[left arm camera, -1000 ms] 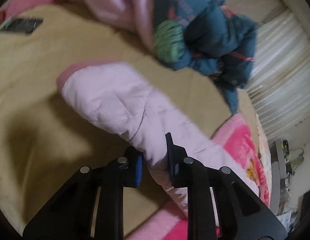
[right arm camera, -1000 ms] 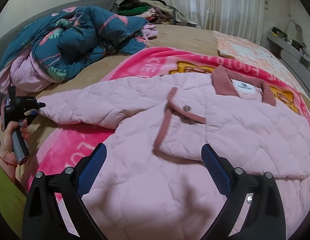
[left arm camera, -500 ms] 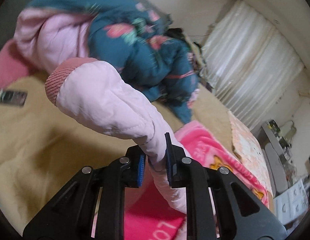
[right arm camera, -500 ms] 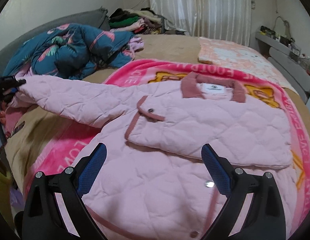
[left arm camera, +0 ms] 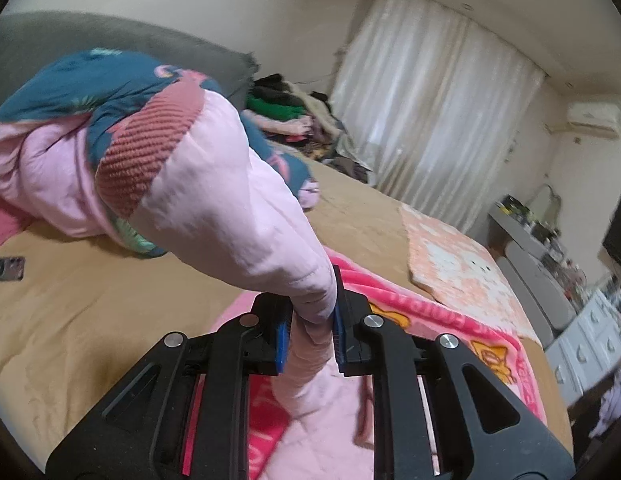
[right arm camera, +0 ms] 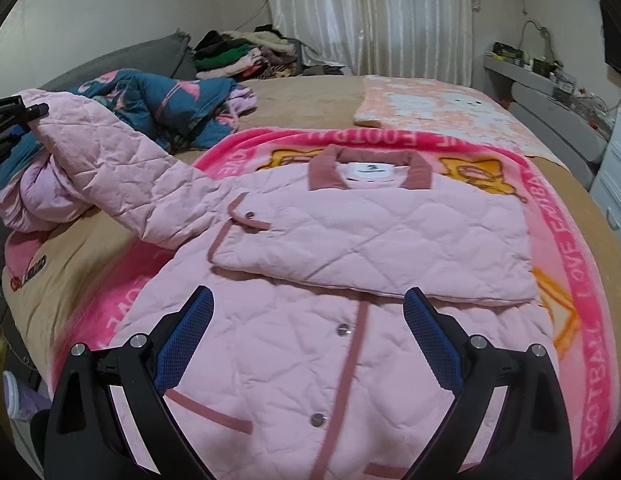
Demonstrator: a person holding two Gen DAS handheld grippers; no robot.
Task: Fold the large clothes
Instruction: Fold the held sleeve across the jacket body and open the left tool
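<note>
A pink quilted jacket (right arm camera: 350, 264) lies spread on a pink blanket (right arm camera: 582, 264) on the bed, collar (right arm camera: 370, 164) at the far side, its right part folded over the front. My left gripper (left arm camera: 310, 324) is shut on the jacket's left sleeve (left arm camera: 238, 216) and holds it lifted off the bed, the ribbed cuff (left arm camera: 146, 140) pointing up and away. In the right wrist view the lifted sleeve (right arm camera: 122, 156) rises to the left gripper (right arm camera: 10, 120) at the left edge. My right gripper (right arm camera: 306, 304) is open and empty, above the jacket's lower front.
A blue patterned quilt (right arm camera: 166, 100) and pink bedding (left arm camera: 42, 176) are heaped at the bed's left. A clothes pile (right arm camera: 246, 52) sits by the curtain. A peach blanket (right arm camera: 438, 108) lies far right. A phone (left arm camera: 6, 268) lies on the tan sheet. Drawers (right arm camera: 618, 176) stand at right.
My left gripper closed on the sleeve and lifted it up off the bed, swinging toward the jacket body. My right gripper stayed open and moved slightly over the jacket.
</note>
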